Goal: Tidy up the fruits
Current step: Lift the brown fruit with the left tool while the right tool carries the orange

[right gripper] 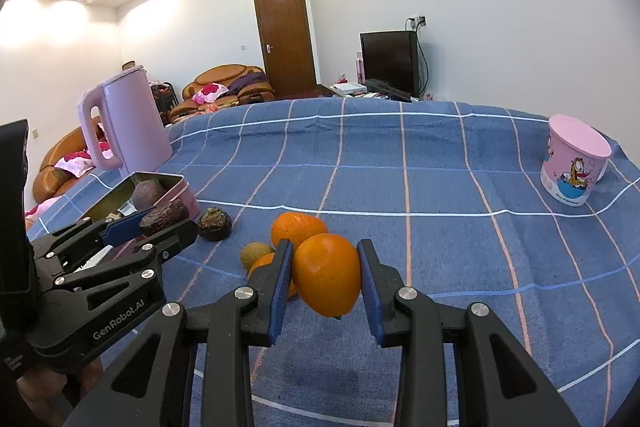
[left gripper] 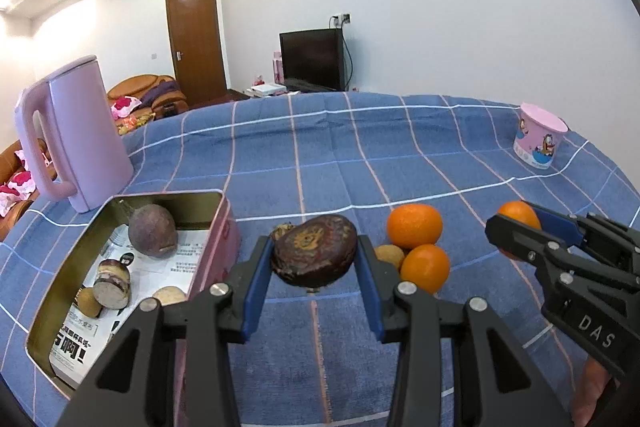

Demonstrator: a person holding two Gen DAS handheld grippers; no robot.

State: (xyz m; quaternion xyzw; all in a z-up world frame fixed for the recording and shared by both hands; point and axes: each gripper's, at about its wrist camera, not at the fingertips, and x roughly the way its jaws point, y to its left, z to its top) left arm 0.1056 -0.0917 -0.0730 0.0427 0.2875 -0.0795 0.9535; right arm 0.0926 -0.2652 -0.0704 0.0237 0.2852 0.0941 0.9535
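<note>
My left gripper (left gripper: pixel 315 246) is shut on a dark brown wrinkled fruit (left gripper: pixel 315 255), held just above the cloth beside an open pink tin (left gripper: pixel 218 247). Inside the tin lie a round purple fruit (left gripper: pixel 153 231), a cut purple piece (left gripper: pixel 113 283) and small brown fruits. My right gripper (right gripper: pixel 324 247) is shut on an orange (right gripper: pixel 326 273), lifted off the cloth. Under and behind it sit two more oranges (right gripper: pixel 298 227), a small yellowish fruit (right gripper: pixel 254 255) and a dark round fruit (right gripper: pixel 215 225). The left gripper (right gripper: pixel 166 221) shows at the left of the right wrist view.
A pink kettle (left gripper: pixel 72 135) stands behind the tin at the left edge of the table. A pink cartoon cup (right gripper: pixel 574 163) sits far right. The blue checked cloth (left gripper: pixel 320 155) covers the table; a sofa, door and television lie beyond it.
</note>
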